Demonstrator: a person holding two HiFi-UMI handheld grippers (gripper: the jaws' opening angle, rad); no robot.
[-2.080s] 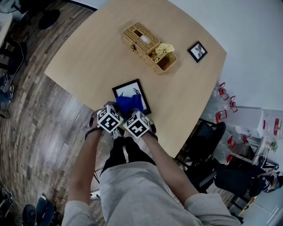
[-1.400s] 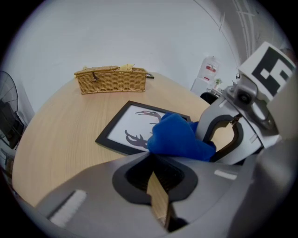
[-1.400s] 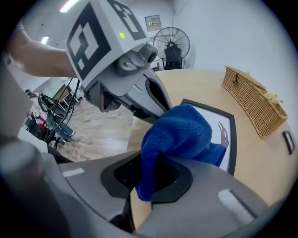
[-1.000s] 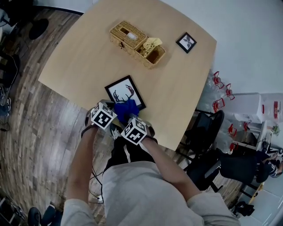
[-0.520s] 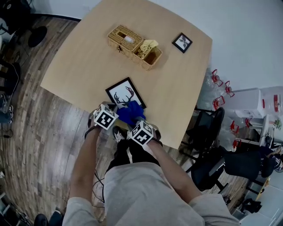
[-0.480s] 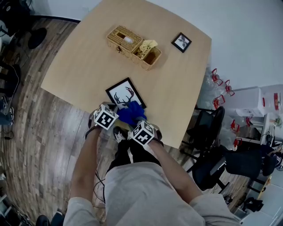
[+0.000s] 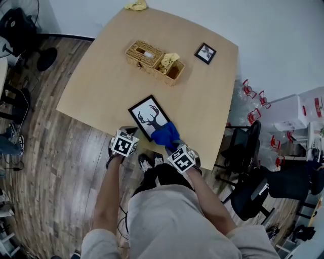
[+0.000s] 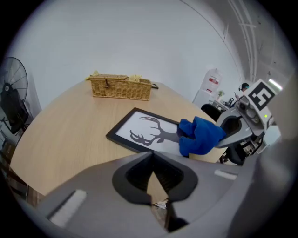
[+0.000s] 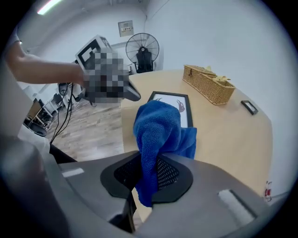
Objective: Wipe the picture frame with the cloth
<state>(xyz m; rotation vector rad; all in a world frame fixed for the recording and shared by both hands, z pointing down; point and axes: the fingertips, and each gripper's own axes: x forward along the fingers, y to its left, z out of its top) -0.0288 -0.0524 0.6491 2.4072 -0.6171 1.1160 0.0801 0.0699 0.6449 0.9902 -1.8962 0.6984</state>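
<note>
A black picture frame point(image 7: 150, 117) with a deer silhouette lies flat near the table's front edge. A blue cloth point(image 7: 165, 135) rests on its near right corner, and my right gripper point(image 7: 175, 150) is shut on it. In the right gripper view the cloth point(image 9: 158, 128) bunches up out of the right gripper point(image 9: 149, 174), with the frame point(image 9: 170, 103) beyond it. My left gripper point(image 7: 127, 138) hovers at the table edge by the frame's near left corner. In the left gripper view the left gripper point(image 8: 153, 174) is shut on nothing, short of the frame point(image 8: 144, 131).
A wicker basket point(image 7: 154, 56) holding a yellowish cloth stands mid-table. A small black frame point(image 7: 205, 53) lies at the far right. Another yellow cloth point(image 7: 135, 5) sits at the far edge. Black chairs point(image 7: 243, 146) stand right of the table, a fan point(image 9: 143, 51) to the left.
The right gripper has dragged the blue cloth off the frame's lower half to its near right corner, uncovering the deer picture. The left gripper stays by the near left corner.
</note>
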